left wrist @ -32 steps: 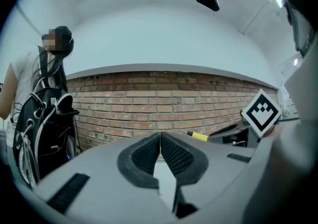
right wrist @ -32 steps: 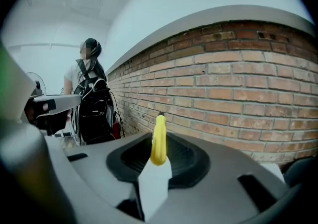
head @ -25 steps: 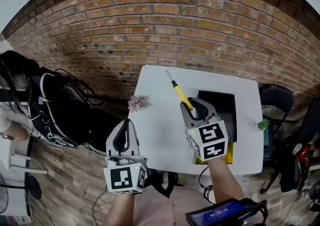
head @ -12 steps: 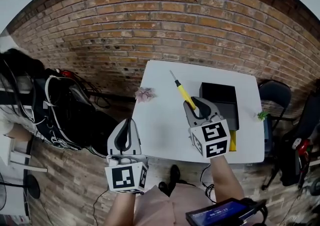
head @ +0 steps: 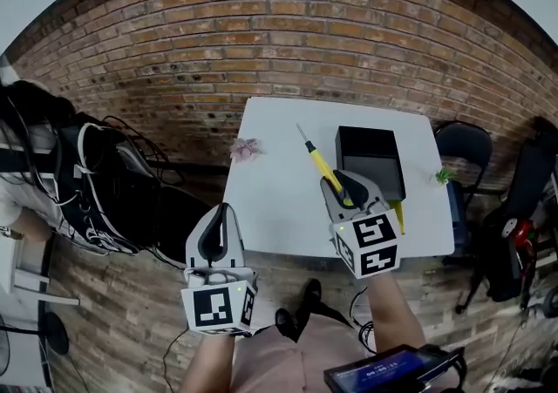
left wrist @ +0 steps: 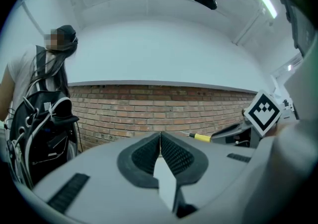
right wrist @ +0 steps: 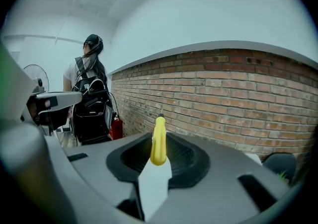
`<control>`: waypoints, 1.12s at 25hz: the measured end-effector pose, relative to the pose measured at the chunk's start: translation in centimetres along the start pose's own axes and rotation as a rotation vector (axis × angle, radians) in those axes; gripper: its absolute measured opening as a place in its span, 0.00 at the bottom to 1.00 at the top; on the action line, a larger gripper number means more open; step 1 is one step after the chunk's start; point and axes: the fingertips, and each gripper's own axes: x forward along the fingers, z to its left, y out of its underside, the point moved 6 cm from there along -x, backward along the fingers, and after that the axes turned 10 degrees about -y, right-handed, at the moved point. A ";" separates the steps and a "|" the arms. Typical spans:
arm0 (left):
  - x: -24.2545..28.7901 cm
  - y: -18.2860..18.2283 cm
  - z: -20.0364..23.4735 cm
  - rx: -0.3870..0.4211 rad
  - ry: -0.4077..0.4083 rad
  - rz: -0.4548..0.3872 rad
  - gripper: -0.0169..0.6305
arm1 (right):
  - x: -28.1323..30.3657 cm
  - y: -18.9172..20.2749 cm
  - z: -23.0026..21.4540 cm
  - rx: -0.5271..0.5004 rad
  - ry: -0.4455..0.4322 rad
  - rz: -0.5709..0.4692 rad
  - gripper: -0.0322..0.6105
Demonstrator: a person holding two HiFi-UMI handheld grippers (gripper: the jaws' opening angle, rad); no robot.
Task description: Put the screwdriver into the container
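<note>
A screwdriver [head: 323,170] with a yellow handle sticks out up and to the left from my right gripper [head: 346,191], which is shut on its handle above the white table [head: 275,199]. In the right gripper view the yellow handle [right wrist: 158,141] stands between the pads of the right gripper [right wrist: 158,157]. The black open container [head: 370,160] sits on the table just right of the screwdriver. My left gripper [head: 221,213] hangs off the table's near left edge, shut with nothing in it, as the left gripper view [left wrist: 160,141] also shows.
A small pink flower [head: 246,149] lies at the table's left edge and a green sprig [head: 444,175] at its right edge. A yellow object [head: 398,213] lies by the container. A person with a black backpack [head: 78,182] stands at the left. A dark chair [head: 462,143] stands at the right.
The view has turned, so the table and container sit a little more to the left and higher. My right gripper still holds the screwdriver in about the same place. The left gripper has barely moved.
</note>
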 end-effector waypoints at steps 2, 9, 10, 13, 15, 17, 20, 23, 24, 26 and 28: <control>-0.7 0.1 -0.4 -0.003 0.007 0.004 0.05 | -1.1 0.6 0.2 0.001 0.004 0.007 0.19; -1.2 -0.2 -4.8 0.001 0.039 -0.006 0.05 | -5.2 2.4 -1.8 0.005 0.010 0.012 0.19; -1.2 -0.2 -5.7 0.001 0.041 -0.004 0.05 | -5.7 2.8 -2.2 0.005 0.007 0.016 0.19; -1.3 -0.4 -8.0 -0.005 0.038 -0.003 0.05 | -7.1 3.9 -3.5 0.006 -0.017 0.027 0.19; -1.5 -0.5 -9.8 -0.003 0.032 -0.002 0.05 | -8.1 4.7 -4.5 0.007 -0.037 0.034 0.19; -1.8 -0.3 -11.7 0.000 0.029 0.004 0.05 | -9.2 5.7 -5.5 0.011 -0.052 0.044 0.19; -2.6 0.1 -14.0 0.006 0.028 0.021 0.05 | -10.6 7.1 -6.9 0.021 -0.064 0.065 0.19; -3.2 0.6 -15.6 0.008 0.020 0.040 0.05 | -11.6 8.4 -7.9 0.029 -0.078 0.085 0.19; -3.4 0.8 -16.1 0.007 0.017 0.046 0.05 | -11.9 8.8 -8.1 0.031 -0.082 0.092 0.19; -3.6 1.2 -17.1 0.003 0.009 0.057 0.05 | -12.6 9.8 -8.6 0.034 -0.091 0.108 0.19; -3.8 1.5 -18.1 -0.001 0.005 0.069 0.05 | -13.3 10.9 -9.1 0.037 -0.096 0.128 0.19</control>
